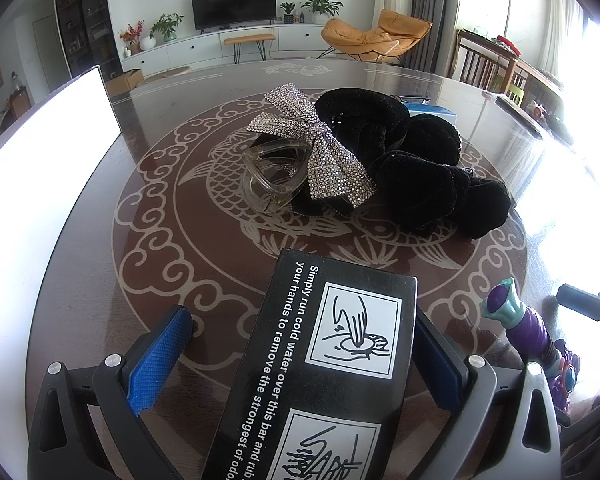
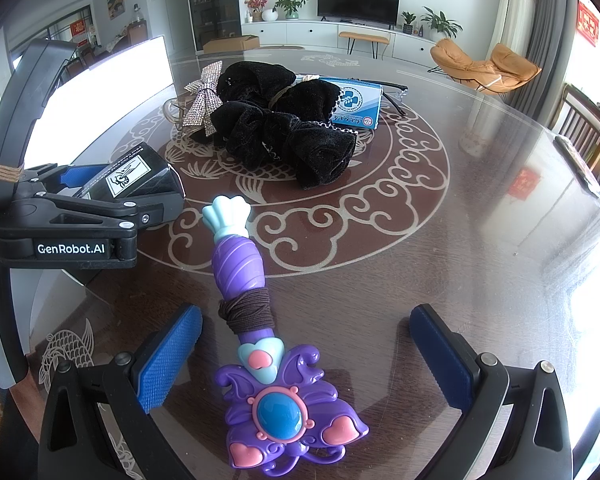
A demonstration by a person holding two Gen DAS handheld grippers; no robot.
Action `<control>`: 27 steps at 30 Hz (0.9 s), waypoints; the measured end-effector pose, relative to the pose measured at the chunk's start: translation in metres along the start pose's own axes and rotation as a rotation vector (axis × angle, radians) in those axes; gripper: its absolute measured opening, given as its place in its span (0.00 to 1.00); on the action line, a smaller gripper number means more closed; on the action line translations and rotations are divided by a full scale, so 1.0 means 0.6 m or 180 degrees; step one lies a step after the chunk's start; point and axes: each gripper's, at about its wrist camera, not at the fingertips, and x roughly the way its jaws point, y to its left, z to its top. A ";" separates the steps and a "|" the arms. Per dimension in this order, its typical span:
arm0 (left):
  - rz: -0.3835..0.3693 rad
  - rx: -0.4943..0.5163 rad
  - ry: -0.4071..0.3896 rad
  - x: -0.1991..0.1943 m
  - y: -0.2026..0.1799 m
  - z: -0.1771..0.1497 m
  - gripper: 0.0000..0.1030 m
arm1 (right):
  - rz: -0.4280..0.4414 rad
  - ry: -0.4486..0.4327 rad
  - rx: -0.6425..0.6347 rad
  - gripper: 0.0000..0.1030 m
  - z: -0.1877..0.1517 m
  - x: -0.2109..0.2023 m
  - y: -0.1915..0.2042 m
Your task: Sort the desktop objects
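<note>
A black box (image 1: 320, 368) with white print lies between the fingers of my left gripper (image 1: 300, 360); the jaws stand wide, with a gap at the left pad (image 1: 160, 356). It also shows in the right wrist view (image 2: 128, 180). A purple toy wand (image 2: 260, 344), with a brown hair tie wound on its handle, lies on the table between the open fingers of my right gripper (image 2: 304, 356), touching neither. Black velvet scrunchies (image 1: 412, 160), a rhinestone bow (image 1: 320, 148) and a clear hair claw (image 1: 276, 172) lie piled mid-table.
The table (image 2: 480, 240) is dark glass with a round fish pattern. A blue and white box (image 2: 356, 104) and glasses sit behind the scrunchies. A bright white panel (image 1: 40, 168) stands at the left. Chairs stand at the right edge.
</note>
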 end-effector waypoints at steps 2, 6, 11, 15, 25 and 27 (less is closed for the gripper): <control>0.0000 -0.0001 -0.0001 0.000 0.000 0.000 1.00 | 0.0000 0.0001 0.0000 1.00 0.000 0.000 0.000; 0.0000 -0.0001 -0.0001 0.000 0.000 0.000 1.00 | 0.0000 0.0000 0.0000 1.00 0.000 0.000 0.000; 0.0000 0.0000 0.0000 0.000 0.000 0.000 1.00 | -0.0001 0.0000 0.0001 1.00 0.000 0.001 0.000; 0.0000 -0.0001 0.0000 0.000 0.001 0.000 1.00 | -0.0002 0.0000 0.0001 1.00 0.000 0.000 0.000; 0.0000 -0.0001 0.0001 -0.001 0.001 0.000 1.00 | -0.0003 0.0000 0.0002 1.00 0.000 0.000 0.000; -0.0009 0.0022 0.0063 -0.006 0.001 -0.004 1.00 | -0.0004 -0.0001 0.0003 1.00 0.000 0.000 0.000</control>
